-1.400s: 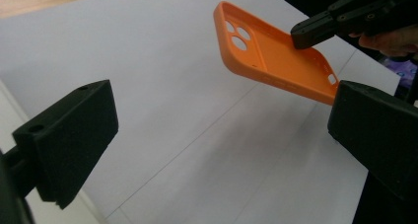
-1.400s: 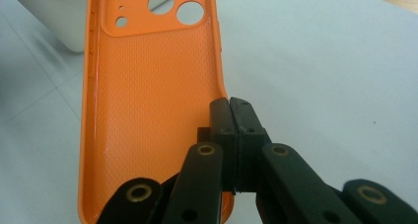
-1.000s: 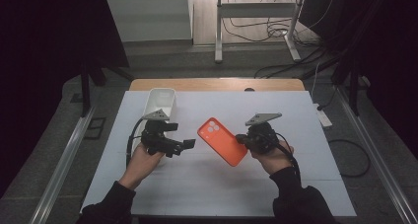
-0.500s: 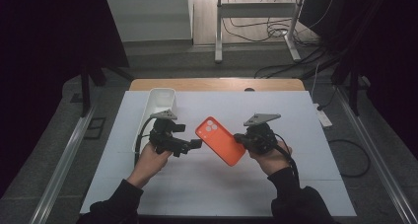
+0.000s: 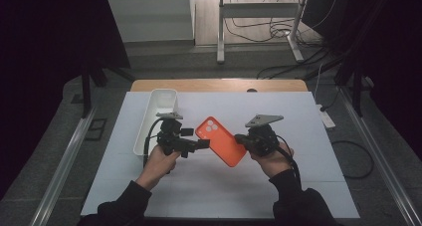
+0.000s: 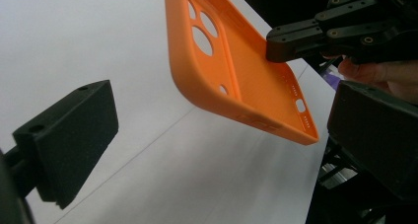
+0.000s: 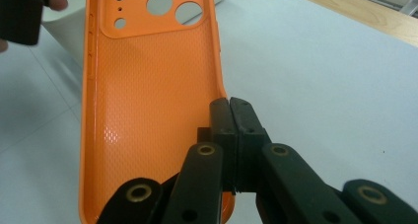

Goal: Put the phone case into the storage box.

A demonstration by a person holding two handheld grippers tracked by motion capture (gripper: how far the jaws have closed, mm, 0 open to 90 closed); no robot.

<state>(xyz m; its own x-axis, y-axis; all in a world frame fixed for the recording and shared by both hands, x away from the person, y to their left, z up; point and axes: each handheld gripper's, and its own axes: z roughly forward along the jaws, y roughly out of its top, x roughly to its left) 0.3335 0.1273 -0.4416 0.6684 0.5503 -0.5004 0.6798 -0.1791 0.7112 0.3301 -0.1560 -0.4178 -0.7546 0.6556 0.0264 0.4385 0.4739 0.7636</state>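
An orange phone case (image 5: 221,141) hangs tilted above the white table (image 5: 308,151), its camera holes at the far end. My right gripper (image 5: 241,139) is shut on the case's right long edge; in the right gripper view the pads (image 7: 230,110) pinch that rim of the case (image 7: 148,86). My left gripper (image 5: 195,138) stands open at the case's left edge. In the left gripper view its pads (image 6: 69,140) are wide apart, with the case (image 6: 246,81) just ahead of them and neither pad touching it. The right gripper (image 6: 296,41) grips the far rim there.
A white oblong bin (image 5: 157,116) stands on the table's left side, just behind the left hand. A bare wooden strip (image 5: 219,85) runs along the table's far edge. Cables and a stand's legs lie on the floor beyond.
The left gripper has moved right and slightly down, from beside the bin up to the case's left edge. The right gripper and the case have stayed in place.
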